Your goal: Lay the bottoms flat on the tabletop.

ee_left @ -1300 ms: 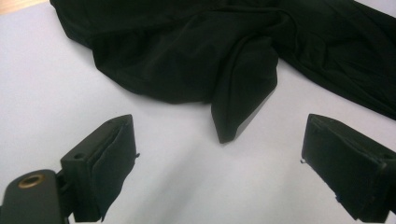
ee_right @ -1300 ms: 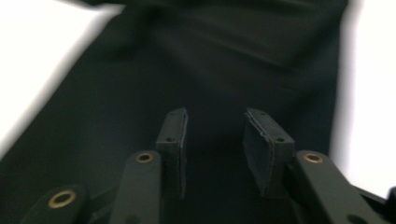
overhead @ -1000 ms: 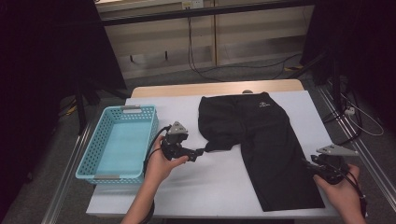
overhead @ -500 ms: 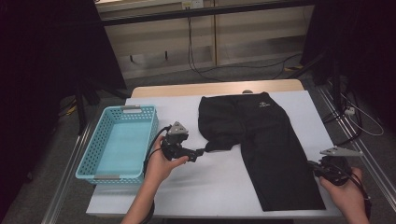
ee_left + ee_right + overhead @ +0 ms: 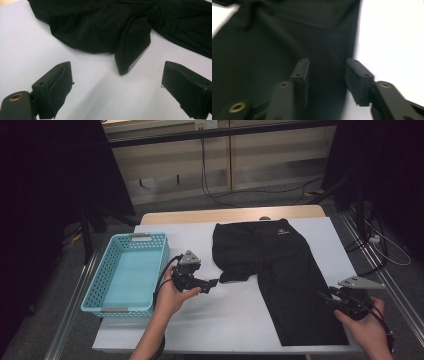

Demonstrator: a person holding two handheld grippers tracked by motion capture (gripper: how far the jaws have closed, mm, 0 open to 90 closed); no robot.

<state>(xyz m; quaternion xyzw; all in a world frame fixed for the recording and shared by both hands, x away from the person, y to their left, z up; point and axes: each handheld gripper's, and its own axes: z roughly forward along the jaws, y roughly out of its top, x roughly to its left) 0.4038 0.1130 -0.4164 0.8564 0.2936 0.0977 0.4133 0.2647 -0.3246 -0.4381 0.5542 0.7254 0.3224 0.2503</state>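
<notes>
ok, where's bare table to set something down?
Free: the white strip between the blue basket and the black shorts, broken by the left claw; the front edge beneath it; the far right corner beside the shorts. Crowded: the right front, with the right claw.

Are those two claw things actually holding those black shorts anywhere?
No. The left gripper is open short of the black fabric shorts; the right gripper, jaws just opening, straddles a leg's edge without pinching.
</notes>
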